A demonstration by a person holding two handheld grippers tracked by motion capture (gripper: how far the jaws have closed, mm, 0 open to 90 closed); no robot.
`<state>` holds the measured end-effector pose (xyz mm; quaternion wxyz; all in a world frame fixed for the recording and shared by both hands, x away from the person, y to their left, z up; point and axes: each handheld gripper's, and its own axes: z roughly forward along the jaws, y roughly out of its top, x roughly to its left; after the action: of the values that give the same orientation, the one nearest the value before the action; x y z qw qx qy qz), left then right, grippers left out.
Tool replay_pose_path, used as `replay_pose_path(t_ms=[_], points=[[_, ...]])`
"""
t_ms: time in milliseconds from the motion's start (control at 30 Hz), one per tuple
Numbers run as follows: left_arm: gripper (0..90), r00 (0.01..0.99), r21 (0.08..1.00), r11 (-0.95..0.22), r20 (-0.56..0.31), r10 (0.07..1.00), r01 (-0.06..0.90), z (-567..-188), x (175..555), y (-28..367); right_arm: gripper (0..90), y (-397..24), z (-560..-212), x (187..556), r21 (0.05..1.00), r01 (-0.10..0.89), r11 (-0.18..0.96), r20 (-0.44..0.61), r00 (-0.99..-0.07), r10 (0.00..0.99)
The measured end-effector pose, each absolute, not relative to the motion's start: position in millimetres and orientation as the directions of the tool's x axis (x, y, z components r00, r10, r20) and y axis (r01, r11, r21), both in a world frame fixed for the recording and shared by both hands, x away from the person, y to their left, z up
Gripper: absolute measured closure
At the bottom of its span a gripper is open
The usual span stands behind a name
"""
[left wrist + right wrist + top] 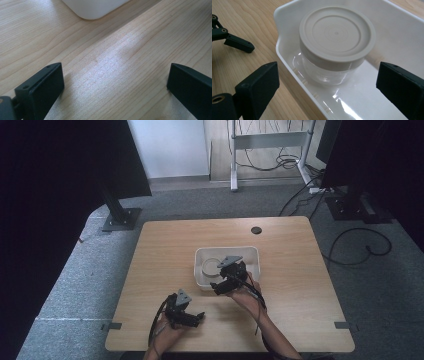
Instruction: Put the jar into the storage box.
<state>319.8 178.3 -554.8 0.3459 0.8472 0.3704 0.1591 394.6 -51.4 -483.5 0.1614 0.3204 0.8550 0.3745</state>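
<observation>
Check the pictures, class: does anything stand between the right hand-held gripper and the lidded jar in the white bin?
Only the white bin's near wall lies low between them. The right hand-held gripper is open just above that rim, and the jar, lid on, stands unobstructed beyond it. The left hand-held gripper rests apart over bare table.

left gripper (200, 316): low near the front edge of the table, jaws pointing off to the right and spread wide apart, nothing between them
left hand (167, 327): wrapped round the back of its gripper, forearm coming up from the bottom edge
right gripper (216, 285): further forward than the left one, tilted down, jaws wide apart and not gripping anything
right hand (243, 294): behind its gripper, forearm running back at a slant to the bottom edge, cable trailing along it
</observation>
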Motion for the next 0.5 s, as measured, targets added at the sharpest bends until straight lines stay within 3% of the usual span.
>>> replay_pose_path(t_ms=[500], points=[[0.8, 0.675, 0.704, -0.487, 0.014, 0.738, 0.517, -555, 320, 178, 4.4, -73, -474, 378, 0.75, 0.39, 0.534, -0.069, -0.757, 0.65]])
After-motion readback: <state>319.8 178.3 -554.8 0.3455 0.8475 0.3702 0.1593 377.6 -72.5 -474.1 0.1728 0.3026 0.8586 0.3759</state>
